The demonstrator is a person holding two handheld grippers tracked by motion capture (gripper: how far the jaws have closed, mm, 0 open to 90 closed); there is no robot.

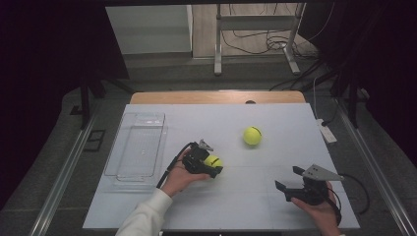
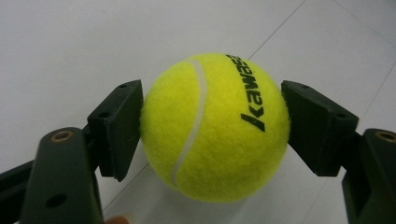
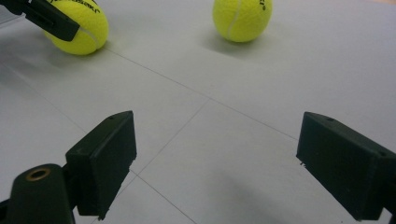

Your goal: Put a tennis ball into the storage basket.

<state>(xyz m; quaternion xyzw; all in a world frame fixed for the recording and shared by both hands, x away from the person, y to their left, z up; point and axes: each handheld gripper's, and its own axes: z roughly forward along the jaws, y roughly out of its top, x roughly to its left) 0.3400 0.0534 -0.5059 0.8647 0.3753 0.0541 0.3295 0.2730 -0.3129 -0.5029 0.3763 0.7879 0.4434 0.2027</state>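
Item 1. Left gripper [image 1: 212, 164]: held low over the table [image 1: 275, 206], jaws pointing away from the clear tray and clamped on the held tennis ball [image 2: 215, 127]. In the left gripper view both pads press the ball's flanks, its white seam running top to bottom between them. Whether the ball rests on the table or is just clear of it cannot be told.

Item 2. Held tennis ball: yellow, black lettering, just beside the clear tray on its right.

Item 3. Clear tray [image 1: 137, 147]: transparent, rectangular, long axis running away from the person; sits at the table's left part, nothing visible in it.

Item 4. Second tennis ball [image 1: 252, 135]: loose on the table, well apart from the tray to its right, farther from the person than the held ball.

Item 5. Right gripper [image 1: 291, 181]: far from the tray at the near right, jaws wide apart with nothing between them, aimed toward the loose ball.

Note on next move: judged a carry into the tray. The tray lies behind and to the left of the left gripper's jaws, so that hand is nearer and must swing back leftward.
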